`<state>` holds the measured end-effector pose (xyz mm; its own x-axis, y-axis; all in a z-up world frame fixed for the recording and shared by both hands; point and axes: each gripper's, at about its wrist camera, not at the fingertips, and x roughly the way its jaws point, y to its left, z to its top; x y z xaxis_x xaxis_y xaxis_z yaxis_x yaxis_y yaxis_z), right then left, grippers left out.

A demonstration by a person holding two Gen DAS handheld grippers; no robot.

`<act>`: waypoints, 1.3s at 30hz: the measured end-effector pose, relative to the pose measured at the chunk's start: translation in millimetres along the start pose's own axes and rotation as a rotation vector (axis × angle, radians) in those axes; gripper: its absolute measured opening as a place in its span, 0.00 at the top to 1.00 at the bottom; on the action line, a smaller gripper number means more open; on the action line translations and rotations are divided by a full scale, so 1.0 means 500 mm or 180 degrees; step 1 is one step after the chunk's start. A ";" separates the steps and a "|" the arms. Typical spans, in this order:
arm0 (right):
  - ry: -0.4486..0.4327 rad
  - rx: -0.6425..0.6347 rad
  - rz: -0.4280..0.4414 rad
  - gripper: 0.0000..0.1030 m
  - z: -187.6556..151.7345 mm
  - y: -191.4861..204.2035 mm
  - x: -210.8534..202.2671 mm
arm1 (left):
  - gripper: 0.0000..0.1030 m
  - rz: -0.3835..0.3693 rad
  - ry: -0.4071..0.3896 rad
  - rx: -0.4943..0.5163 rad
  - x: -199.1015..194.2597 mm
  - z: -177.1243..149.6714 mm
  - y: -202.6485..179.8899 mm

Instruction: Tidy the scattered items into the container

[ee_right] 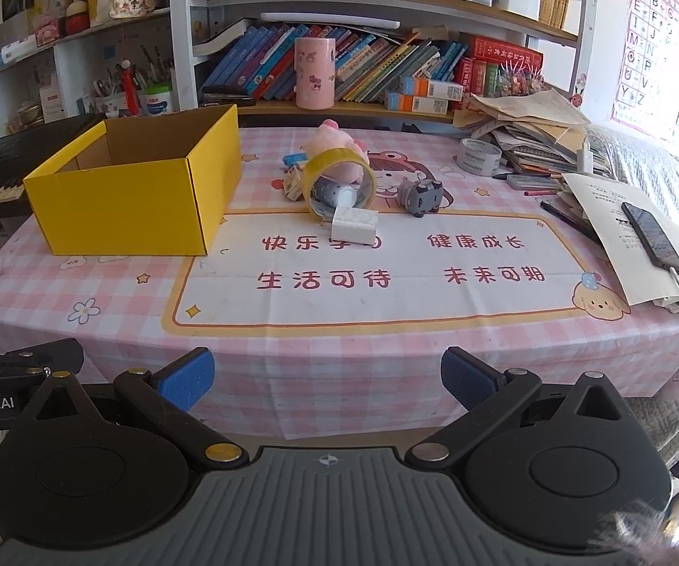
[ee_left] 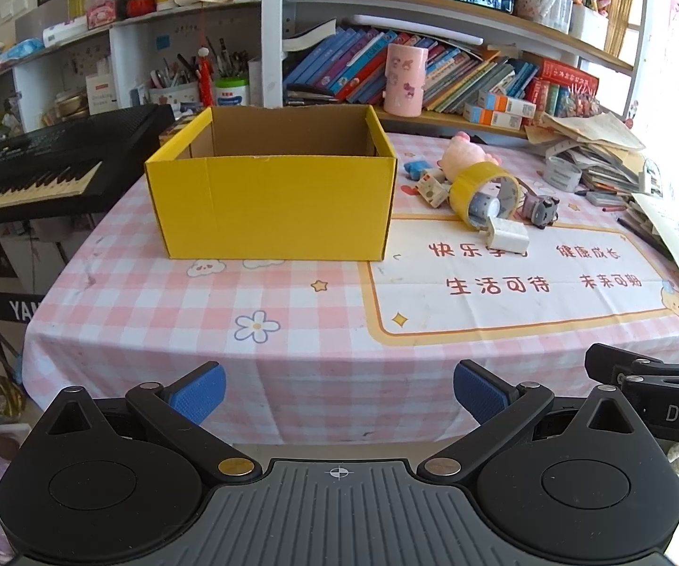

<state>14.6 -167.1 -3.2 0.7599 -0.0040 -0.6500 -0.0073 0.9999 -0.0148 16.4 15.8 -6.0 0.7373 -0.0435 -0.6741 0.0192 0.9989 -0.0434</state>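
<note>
Yellow cardboard box (ee_right: 136, 188) sits open on the left of our checked counter (ee_right: 339, 368). Right of it cluster a glossy tape ring (ee_right: 339, 184), white block (ee_right: 354, 225), pink plush (ee_right: 335, 144) and grey toy (ee_right: 420, 195). Both our left gripper (ee_left: 338, 396) and right gripper (ee_right: 327, 379) hover with jaws spread, holding nothing. Nudged carelessly, we judge the round tape may roll away.

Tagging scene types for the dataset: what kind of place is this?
Most likely a child's study corner at home: bookshelves of children's books behind, a cartoon tablecloth, an alphabet poster, a keyboard. The yellow box stands on the table; both grippers are open.
</note>
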 end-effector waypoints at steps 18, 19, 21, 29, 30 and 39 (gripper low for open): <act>0.0027 0.0110 -0.0091 0.00 0.021 -0.049 0.036 | 0.00 -0.0265 0.0008 0.0172 0.051 0.033 -0.060; 0.0005 0.0125 -0.0095 0.00 0.026 -0.054 0.039 | 0.00 -0.0284 -0.0002 0.0191 0.055 0.037 -0.066; -0.0028 0.0156 -0.0102 0.00 0.034 -0.065 0.047 | 0.00 -0.0346 -0.0022 0.0231 0.065 0.046 -0.078; 0.0014 0.0320 -0.0162 0.00 0.062 -0.121 0.103 | 0.00 -0.0476 -0.0048 0.0490 0.106 0.071 -0.143; 0.0019 0.0334 -0.0164 0.00 0.065 -0.128 0.110 | 0.00 -0.0489 -0.0059 0.0506 0.110 0.076 -0.150; 0.0029 0.0324 -0.0231 0.00 0.114 -0.218 0.167 | 0.00 -0.0601 0.0024 0.0591 0.179 0.123 -0.254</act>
<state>116.0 -275.4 -12.7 0.7501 -0.0761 -0.6570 0.1138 0.9934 0.0148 121.4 -113.8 -15.5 0.7038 -0.2289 -0.6725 0.2800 0.9594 -0.0335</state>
